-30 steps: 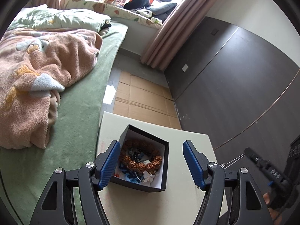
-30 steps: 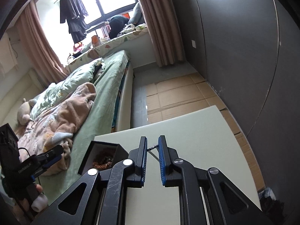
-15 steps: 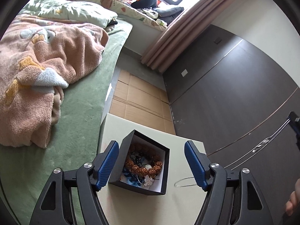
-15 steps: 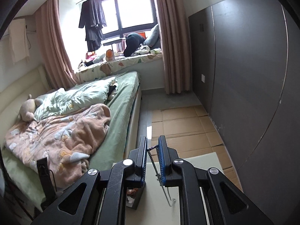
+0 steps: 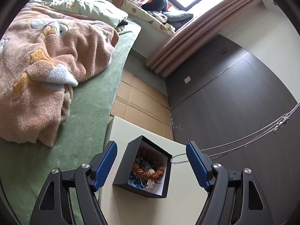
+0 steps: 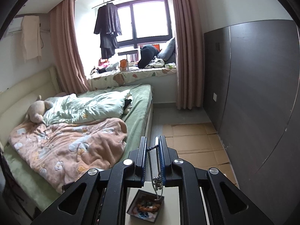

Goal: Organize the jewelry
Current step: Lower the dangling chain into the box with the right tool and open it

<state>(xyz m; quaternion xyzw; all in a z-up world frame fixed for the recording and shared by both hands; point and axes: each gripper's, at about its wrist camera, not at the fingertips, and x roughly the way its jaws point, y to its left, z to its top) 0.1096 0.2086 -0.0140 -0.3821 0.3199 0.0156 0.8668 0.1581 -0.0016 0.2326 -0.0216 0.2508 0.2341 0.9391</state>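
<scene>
Left wrist view: the left gripper [image 5: 151, 164] is held wide apart, empty, over the box [image 5: 143, 166] on the pad [image 5: 183, 206]. A second ago the chain [image 5: 243, 140] lay low; now it is lifted high at right, its tail just beside the box rim. The right gripper [image 6: 152, 148] is clamped on the chain, so lowering into the box is judged next.

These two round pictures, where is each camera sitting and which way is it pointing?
Left wrist: rides the left gripper, looks down past its open blue fingers at the black box.
Right wrist: rides the right gripper, held high, facing bed and window; its fingers pinch a silver chain.
Shared: box, chain, bed, table.
</scene>
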